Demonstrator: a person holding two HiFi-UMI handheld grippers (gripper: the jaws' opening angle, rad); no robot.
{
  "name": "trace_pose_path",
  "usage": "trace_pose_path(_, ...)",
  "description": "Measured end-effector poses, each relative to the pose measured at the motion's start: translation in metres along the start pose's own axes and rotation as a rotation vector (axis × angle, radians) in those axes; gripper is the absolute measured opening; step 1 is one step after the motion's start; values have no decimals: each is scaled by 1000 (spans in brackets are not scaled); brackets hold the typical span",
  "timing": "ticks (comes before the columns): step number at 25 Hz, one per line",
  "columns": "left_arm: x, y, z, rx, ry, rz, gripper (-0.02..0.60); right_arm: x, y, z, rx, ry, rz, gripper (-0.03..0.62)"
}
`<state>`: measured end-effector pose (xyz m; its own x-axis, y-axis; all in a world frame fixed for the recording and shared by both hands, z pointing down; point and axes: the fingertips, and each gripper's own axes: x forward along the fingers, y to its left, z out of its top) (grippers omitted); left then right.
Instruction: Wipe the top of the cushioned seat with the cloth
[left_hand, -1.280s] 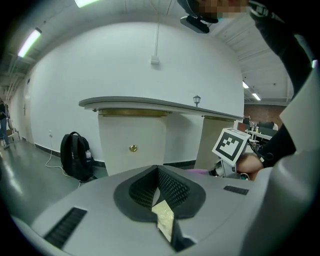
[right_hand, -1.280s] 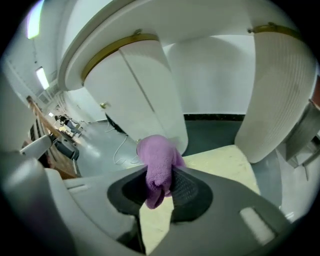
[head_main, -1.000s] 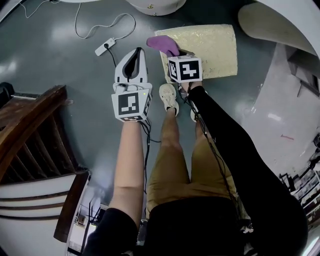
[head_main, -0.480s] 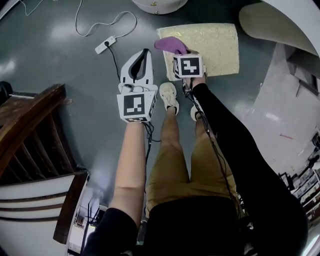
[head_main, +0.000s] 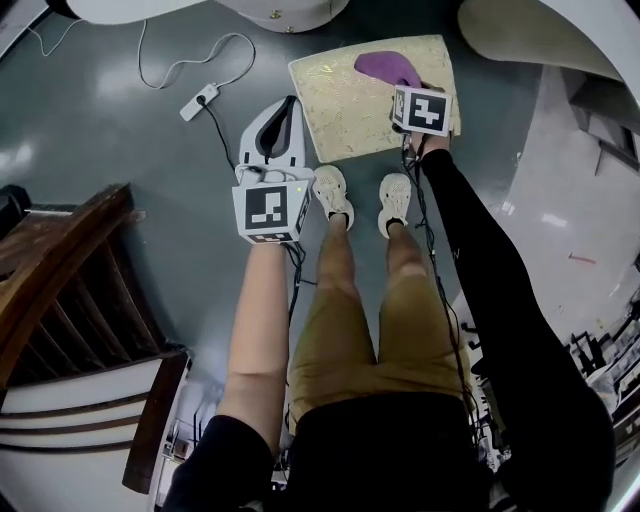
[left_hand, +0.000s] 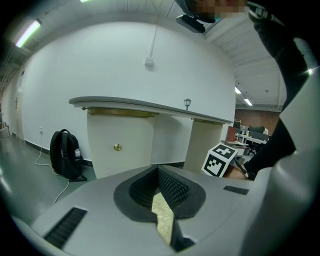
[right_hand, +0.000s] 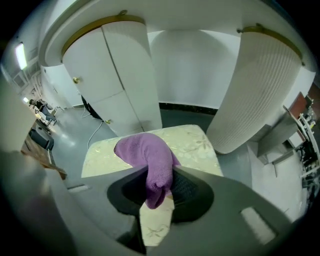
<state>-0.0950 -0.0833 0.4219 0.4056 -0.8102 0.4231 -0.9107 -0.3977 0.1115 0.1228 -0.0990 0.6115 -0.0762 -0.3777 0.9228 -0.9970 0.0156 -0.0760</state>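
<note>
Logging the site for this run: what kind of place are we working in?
Probably an office lobby or reception hall: a curved white counter with gold trim, a glossy grey floor, a wooden staircase, and what look like office desks further back.

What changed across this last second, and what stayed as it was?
The right gripper, shut on the purple cloth, swept it across the cushioned seat from the top's left edge to its right side. Nothing was let go. The left gripper stayed shut and empty near the seat's left edge.
</note>
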Motion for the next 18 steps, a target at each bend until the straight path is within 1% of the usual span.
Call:
trace_pose_path(4,10,-20,7,22,6,-15,8,-4,-61,0,41,-3,-69,86)
trace_pose_path(8,16,-38,14,34,9,-9,8,-13,-114,-2,91,-1,-140,87)
trace_pose_path(10,18,-47,17,35,9,0,8,-15,-135,-9,112,25,-175,86)
trace_pose_path(12,20,-55,16,40,12,8,8,-15,-154,-21,145,72,-214,86)
trace_pose_path(15,18,-62,14,35,16,30,8,-12,-169,-37,166,94,-211,87)
trace_pose_path(18,16,-67,12,33,18,46,8,-17,-173,-38,160,65,-179,87)
